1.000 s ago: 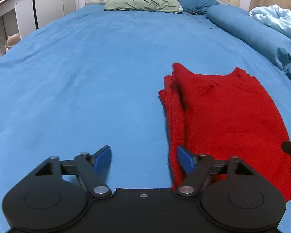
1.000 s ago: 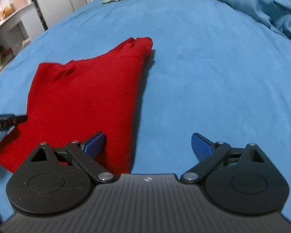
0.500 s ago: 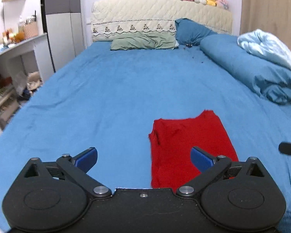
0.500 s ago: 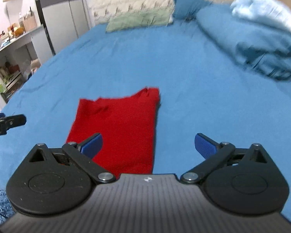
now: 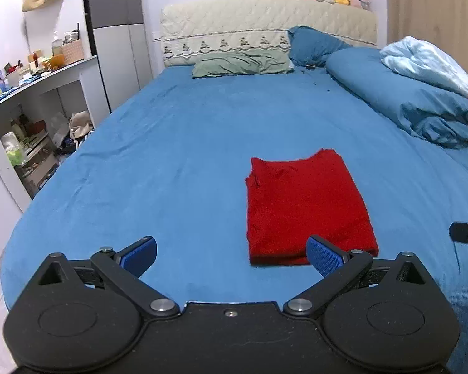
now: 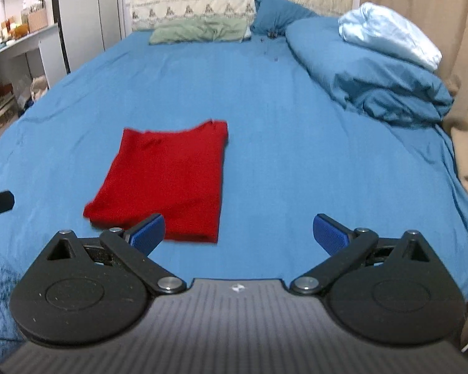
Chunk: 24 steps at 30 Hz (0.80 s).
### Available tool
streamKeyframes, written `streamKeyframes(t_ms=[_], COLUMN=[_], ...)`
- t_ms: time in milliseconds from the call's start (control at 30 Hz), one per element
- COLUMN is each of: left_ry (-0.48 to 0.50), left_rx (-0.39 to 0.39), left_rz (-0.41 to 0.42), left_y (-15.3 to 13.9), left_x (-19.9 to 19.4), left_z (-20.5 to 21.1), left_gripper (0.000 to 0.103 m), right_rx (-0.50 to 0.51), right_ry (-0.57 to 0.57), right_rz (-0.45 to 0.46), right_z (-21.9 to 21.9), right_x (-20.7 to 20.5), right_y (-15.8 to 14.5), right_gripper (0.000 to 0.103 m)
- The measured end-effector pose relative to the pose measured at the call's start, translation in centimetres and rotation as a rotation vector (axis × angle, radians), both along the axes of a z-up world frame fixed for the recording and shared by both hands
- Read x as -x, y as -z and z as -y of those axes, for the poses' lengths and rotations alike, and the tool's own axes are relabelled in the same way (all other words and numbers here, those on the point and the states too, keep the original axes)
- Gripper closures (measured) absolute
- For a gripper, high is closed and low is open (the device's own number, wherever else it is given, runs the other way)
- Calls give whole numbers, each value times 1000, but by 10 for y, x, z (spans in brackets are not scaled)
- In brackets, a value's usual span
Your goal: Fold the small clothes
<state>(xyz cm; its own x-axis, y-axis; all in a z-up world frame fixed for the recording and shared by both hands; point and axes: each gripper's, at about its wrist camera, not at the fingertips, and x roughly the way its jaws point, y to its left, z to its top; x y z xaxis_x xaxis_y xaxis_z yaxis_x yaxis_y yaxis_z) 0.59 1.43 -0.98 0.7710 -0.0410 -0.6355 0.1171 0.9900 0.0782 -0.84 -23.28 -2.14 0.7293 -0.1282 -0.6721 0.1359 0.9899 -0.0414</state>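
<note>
A red garment lies folded into a flat rectangle on the blue bed sheet. It also shows in the right wrist view. My left gripper is open and empty, held back above the near edge of the bed, left of the garment. My right gripper is open and empty, held back above the near edge, right of the garment. Neither gripper touches the cloth. The tip of the right gripper shows at the right edge of the left wrist view.
A rolled blue duvet with a light blue blanket lies along the bed's right side. Pillows lie at the headboard. A cluttered shelf unit stands left of the bed. A beige curtain hangs at the right.
Both grippers have pulled back and up, away from the red garment. The garment now lies alone and looks smaller and farther off in both views.
</note>
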Motion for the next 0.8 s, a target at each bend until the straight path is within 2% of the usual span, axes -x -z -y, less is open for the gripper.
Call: streamKeyframes(t_ms=[267, 467, 800], left_ry=[43, 55, 69], left_rx=[-31, -51, -39], left_rz=[-22, -2, 11], left_y=[17, 18, 17], left_x=[14, 22, 26], left_z=[10, 17, 17], left_gripper=[0, 0, 0], right_rx=[-15, -24, -40], right_ry=[7, 21, 19], right_rz=[-59, -57, -61], right_z=[-4, -5, -3], right_x=[25, 34, 37], right_y=[18, 21, 21], right_gripper=[0, 0, 0])
